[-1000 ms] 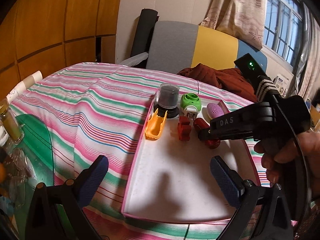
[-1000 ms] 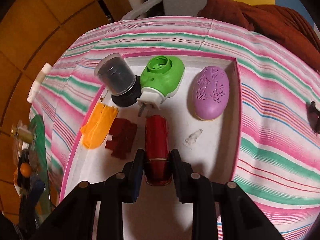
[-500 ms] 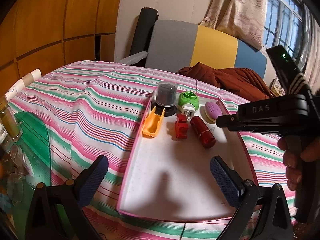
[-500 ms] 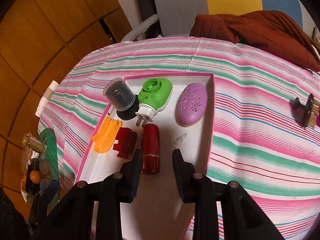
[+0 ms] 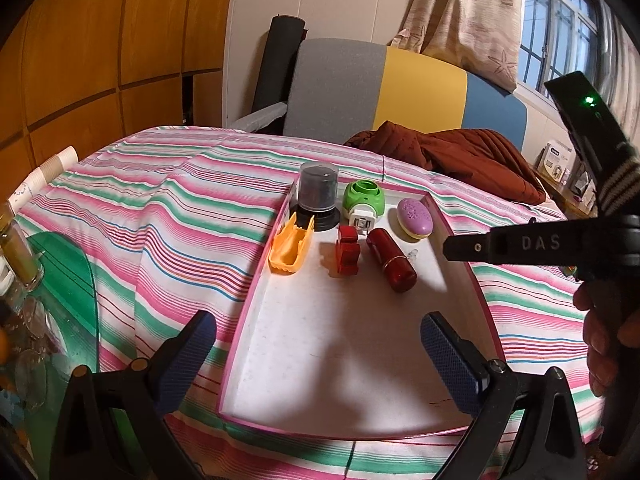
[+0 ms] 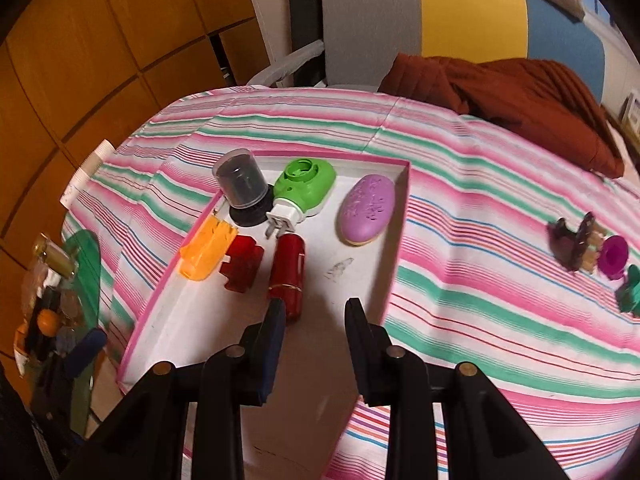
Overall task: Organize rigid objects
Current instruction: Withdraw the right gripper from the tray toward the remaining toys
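A white tray with a pink rim (image 5: 320, 360) (image 6: 400, 216) lies on the striped tablecloth. In it lie a red cylinder (image 5: 391, 259) (image 6: 289, 272), a red block (image 5: 347, 249) (image 6: 241, 263), an orange case (image 5: 290, 249) (image 6: 205, 250), a green plug-in device (image 5: 363, 204) (image 6: 302, 190), a purple oval case (image 5: 415, 218) (image 6: 369, 210) and a dark capped jar (image 5: 319, 198) (image 6: 242, 190). My right gripper (image 6: 314, 316) is open and empty just behind the red cylinder; it also shows in the left wrist view (image 5: 448, 246). My left gripper (image 5: 316, 354) is open and empty over the tray's near end.
Hair clips and small plastic pieces (image 6: 588, 256) lie on the cloth right of the tray. Glass jars and clutter (image 5: 20, 272) stand at the table's left edge. A chair (image 5: 380, 92) with a brown garment (image 5: 460, 152) stands behind the table.
My right gripper has opened, let go of the red cylinder in the tray and pulled back up and to the right. The left gripper has barely moved.
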`<move>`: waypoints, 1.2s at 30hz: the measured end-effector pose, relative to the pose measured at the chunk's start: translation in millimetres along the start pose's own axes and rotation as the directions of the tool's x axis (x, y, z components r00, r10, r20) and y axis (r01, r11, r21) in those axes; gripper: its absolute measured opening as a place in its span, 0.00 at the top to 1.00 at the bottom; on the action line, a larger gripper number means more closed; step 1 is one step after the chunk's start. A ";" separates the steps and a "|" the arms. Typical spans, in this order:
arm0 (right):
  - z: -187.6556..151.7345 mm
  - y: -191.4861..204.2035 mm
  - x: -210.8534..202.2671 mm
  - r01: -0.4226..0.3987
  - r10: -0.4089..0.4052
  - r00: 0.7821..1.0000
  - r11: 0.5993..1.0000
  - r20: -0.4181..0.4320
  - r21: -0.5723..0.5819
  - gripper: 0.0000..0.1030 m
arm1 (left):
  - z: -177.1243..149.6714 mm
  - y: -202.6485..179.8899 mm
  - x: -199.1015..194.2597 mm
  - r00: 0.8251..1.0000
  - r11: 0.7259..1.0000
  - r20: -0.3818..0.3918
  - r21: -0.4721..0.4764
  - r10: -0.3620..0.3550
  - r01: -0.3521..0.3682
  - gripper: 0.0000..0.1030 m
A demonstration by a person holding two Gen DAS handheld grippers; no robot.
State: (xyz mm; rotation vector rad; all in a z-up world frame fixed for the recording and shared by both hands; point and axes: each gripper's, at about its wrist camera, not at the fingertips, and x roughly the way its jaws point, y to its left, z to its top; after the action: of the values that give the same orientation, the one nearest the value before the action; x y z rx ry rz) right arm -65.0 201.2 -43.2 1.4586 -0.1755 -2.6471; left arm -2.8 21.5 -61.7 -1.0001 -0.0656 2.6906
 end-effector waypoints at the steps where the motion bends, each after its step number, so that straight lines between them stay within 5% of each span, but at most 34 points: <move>1: -1.2 -1.4 -2.0 0.006 -0.006 1.000 1.000 0.002 -0.006 0.71 | 0.2 -1.5 -0.7 1.000 1.000 0.001 0.004 0.003 -0.003 0.00; 21: -34.3 -95.2 -29.4 0.133 -0.134 0.991 0.985 -0.001 0.112 0.70 | -1.7 -64.2 -10.0 0.998 0.987 -0.008 0.145 -0.067 0.068 0.00; 36: -81.8 -204.8 -24.8 0.267 -0.233 0.959 0.934 -0.162 0.236 0.70 | -12.4 -138.9 -12.8 0.987 0.929 -0.055 0.331 -0.153 0.163 0.00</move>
State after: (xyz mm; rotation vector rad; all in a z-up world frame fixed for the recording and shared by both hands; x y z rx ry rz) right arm 8.4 403.4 -97.9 1.8455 -0.3530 -2.7964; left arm 47.2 151.2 -44.2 -0.8836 0.2957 2.4307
